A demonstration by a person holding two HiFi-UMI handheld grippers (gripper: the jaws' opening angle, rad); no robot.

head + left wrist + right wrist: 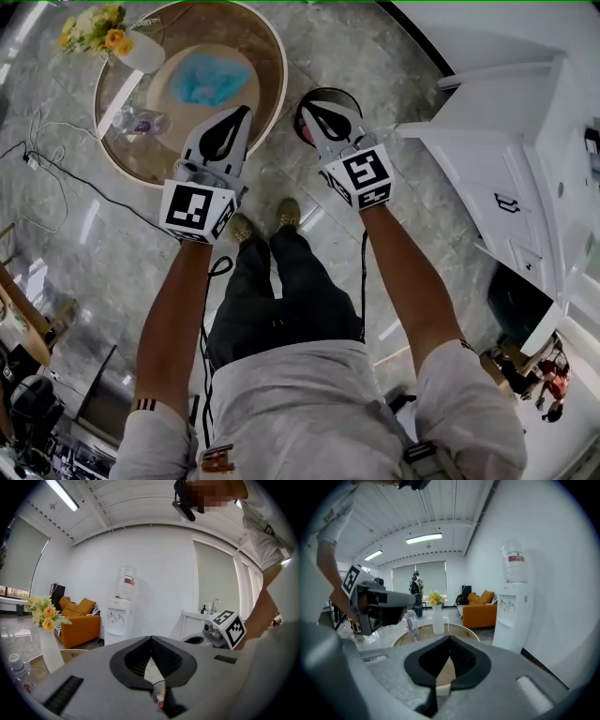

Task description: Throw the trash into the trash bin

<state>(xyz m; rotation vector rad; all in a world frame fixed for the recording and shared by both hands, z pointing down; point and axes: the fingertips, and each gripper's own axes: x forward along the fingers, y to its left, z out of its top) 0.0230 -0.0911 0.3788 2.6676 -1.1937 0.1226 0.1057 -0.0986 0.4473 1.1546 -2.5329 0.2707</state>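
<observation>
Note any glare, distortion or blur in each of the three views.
Head view: white glare streaks on the polished floor, otherwise sharp, edges bowed. Left gripper view: strong fisheye bend in the ceiling, dark corners, a mosaic patch at the top. Right gripper view: same bend and dark corners, bright ceiling lights, the water dispenser clear.

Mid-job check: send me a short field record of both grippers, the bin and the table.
round table: holds vase of flowers, blue crumpled item, clear bottle
trash bin: on the floor beside the round table, something pink inside
left gripper: shut, nothing between its jaws
right gripper: shut, empty, over the trash bin in the head view
</observation>
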